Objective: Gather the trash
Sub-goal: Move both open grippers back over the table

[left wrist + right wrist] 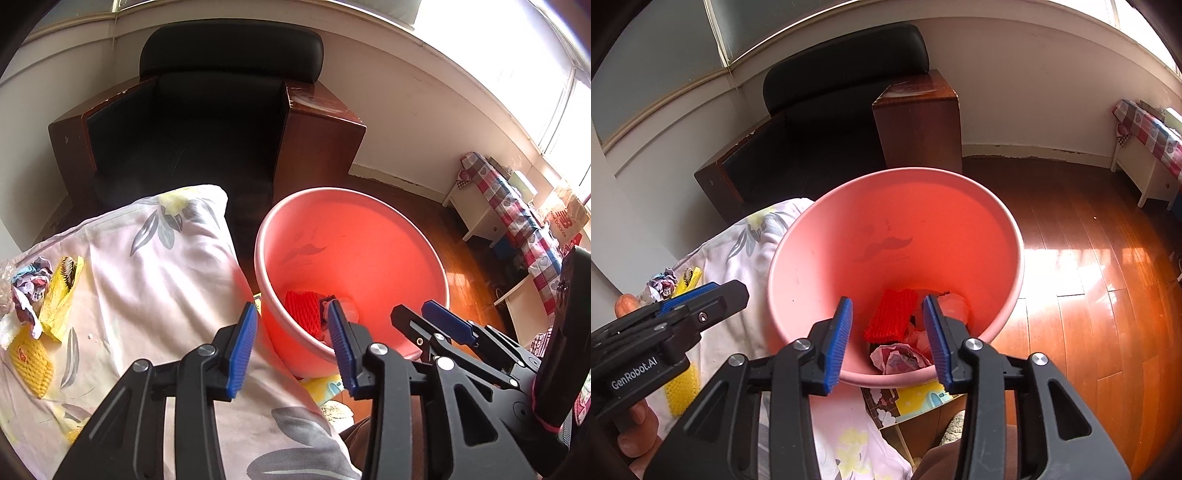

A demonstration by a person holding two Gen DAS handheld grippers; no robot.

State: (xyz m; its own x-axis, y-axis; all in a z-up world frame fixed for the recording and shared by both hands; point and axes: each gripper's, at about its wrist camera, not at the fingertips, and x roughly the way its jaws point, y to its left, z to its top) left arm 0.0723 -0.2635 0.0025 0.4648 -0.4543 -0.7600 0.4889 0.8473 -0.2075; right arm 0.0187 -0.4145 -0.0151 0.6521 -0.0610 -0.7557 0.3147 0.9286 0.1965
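Both tools hang open and empty over the pink bin (960, 236): left tool (291, 349), right tool (890, 345). Red net (891, 314) lies inside; crumpled paper (29, 291) waits on the bed (147, 280).

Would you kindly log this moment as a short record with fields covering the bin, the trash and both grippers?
bin: pink bin beside the bed, on the wooden floor
in the bin: red foam net, crumpled paper
left on the bedsheet: yellow foam net, yellow wrapper, crumpled paper wad
left gripper: open, empty, at the bin's near rim
right gripper: open, empty, over the bin
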